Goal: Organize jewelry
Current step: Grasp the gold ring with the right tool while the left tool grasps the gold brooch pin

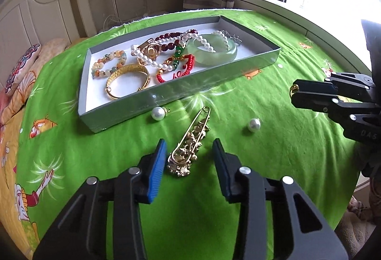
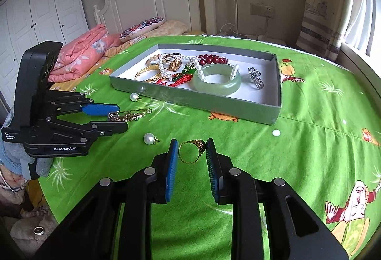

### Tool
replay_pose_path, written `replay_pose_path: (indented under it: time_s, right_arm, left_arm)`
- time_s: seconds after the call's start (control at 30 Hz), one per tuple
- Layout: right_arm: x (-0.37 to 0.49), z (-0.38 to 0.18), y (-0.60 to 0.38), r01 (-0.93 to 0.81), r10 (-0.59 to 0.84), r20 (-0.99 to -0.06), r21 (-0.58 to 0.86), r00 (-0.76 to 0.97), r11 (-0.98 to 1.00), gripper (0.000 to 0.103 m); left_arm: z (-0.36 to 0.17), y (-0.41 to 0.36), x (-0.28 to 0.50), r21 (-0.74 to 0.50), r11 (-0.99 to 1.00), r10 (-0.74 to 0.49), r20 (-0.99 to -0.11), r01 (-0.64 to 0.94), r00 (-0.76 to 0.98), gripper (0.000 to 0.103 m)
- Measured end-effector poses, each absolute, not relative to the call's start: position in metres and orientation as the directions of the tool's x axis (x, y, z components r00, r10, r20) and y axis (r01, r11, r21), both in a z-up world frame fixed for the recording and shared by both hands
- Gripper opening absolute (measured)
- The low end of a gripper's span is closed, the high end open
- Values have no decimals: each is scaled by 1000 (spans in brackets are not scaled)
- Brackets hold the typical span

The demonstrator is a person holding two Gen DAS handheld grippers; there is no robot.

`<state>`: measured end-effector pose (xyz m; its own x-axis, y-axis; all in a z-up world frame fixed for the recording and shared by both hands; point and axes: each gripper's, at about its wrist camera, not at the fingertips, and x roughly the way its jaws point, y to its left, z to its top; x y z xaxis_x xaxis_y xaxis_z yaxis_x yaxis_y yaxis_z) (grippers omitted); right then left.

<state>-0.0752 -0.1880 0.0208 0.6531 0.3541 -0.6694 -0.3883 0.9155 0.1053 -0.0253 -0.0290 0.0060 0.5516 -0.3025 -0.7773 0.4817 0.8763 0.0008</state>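
Gold is what both grippers are dealing with right now: the right gripper (image 2: pixel 192 149) is pinched on a gold ring (image 2: pixel 192 151), jaws narrowed onto either side of the band and holding it above the green bedspread (image 2: pixel 309 153), while the left gripper (image 1: pixel 189 155) sits around the fat end of a long gold brooch pin (image 1: pixel 190 143) that is lying flat on the cloth. Its jaws are partway open, one on each side of the brooch, and as far as I can tell the pads aren't pressing on it yet. If it were me I'd squeeze across the chunky decorated end rather than the thin wire, since the wire would probably slip or twist out. The grey tray (image 2: pixel 197 99), already holding the jade bangle (image 2: pixel 217 84) and a tangle of bracelets, is just beyond the brooch. Its near wall stands up, so anything carried in likely needs lifting over the rim instead of dragging. The barest spot in the tray looks like the right-hand end near the silver piece (image 2: pixel 256 78), which suits the ring. Two loose pearl pendants (image 1: pixel 159 113) (image 1: pixel 254 125) sit near the brooch, one right by the tray wall, so watch for knocking them. The bed's edge is close by.
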Motion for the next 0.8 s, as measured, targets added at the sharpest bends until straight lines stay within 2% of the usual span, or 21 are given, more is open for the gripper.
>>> replay_pose_path:
  time_s: [0.07, 0.1, 0.13, 0.5, 0.8]
  right_arm:
    - [-76, 21, -188, -391, 359, -667, 109, 653, 914, 24]
    - [-76, 21, -187, -390, 359, -666, 110, 654, 914, 24]
    - [-76, 21, -187, -390, 360, -666, 111, 654, 914, 24]
    - [-76, 20, -191, -383, 366, -659, 127, 657, 915, 24]
    - [-80, 23, -197, -365, 367, -632, 141, 683, 920, 24]
  left_arm:
    - [7, -27, -26, 3, 879, -300, -773, 476, 559, 33]
    - [7, -25, -28, 7, 881, -297, -771, 473, 564, 25]
    - [7, -25, -29, 6, 880, -300, -769, 475, 565, 23]
    - [7, -28, -30, 28, 886, -283, -758, 463, 587, 22]
    - [24, -17, -48, -10, 905, -323, -667, 425, 671, 21]
